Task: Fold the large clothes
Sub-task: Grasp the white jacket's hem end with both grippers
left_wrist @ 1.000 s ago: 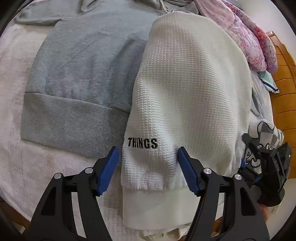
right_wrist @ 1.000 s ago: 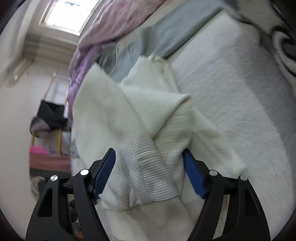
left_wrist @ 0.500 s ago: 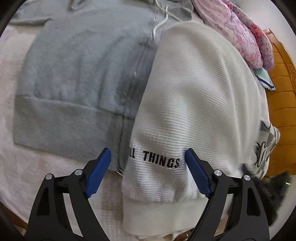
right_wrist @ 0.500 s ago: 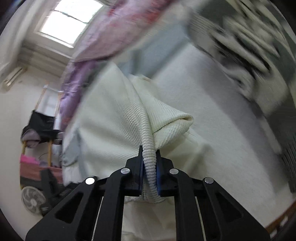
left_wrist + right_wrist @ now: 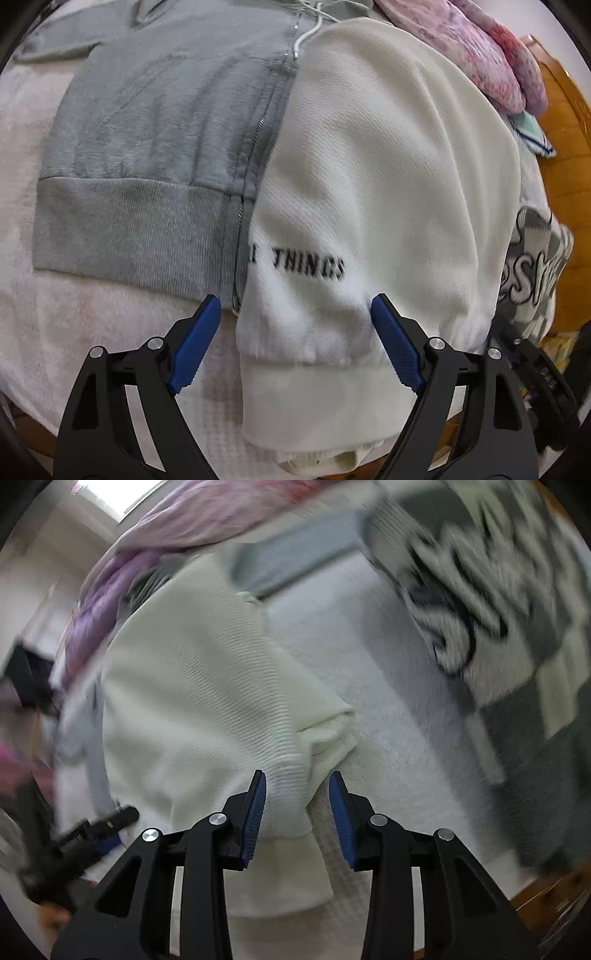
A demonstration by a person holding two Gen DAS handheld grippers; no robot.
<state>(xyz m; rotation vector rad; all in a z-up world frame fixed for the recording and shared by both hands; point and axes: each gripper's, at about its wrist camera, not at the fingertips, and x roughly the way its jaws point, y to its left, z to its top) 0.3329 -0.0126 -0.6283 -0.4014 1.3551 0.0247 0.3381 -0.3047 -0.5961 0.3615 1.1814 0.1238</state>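
Two grippers are positioned at the white waffle-knit sweatshirt (image 5: 388,177), which is laid partly over a grey zip hoodie (image 5: 159,155); the left gripper (image 5: 295,325) is spread wide at its hem; the right gripper (image 5: 297,797) stands parted around bunched ribbing, unclamped, presumably for folding.

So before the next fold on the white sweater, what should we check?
1. Left gripper open over the white sweater hem: ok.
2. Right gripper pinching the sweater: not ok, fingers apart, with fabric only loosely between them.
3. Sweater clear of the grey hoodie: not ok, it overlaps the hoodie's zipper side.
4. Sweater lying flat: not ok, a bunched cuff or corner sits near the right gripper.
5. Patterned garment away from the sweater: cannot tell, that view is blurred.
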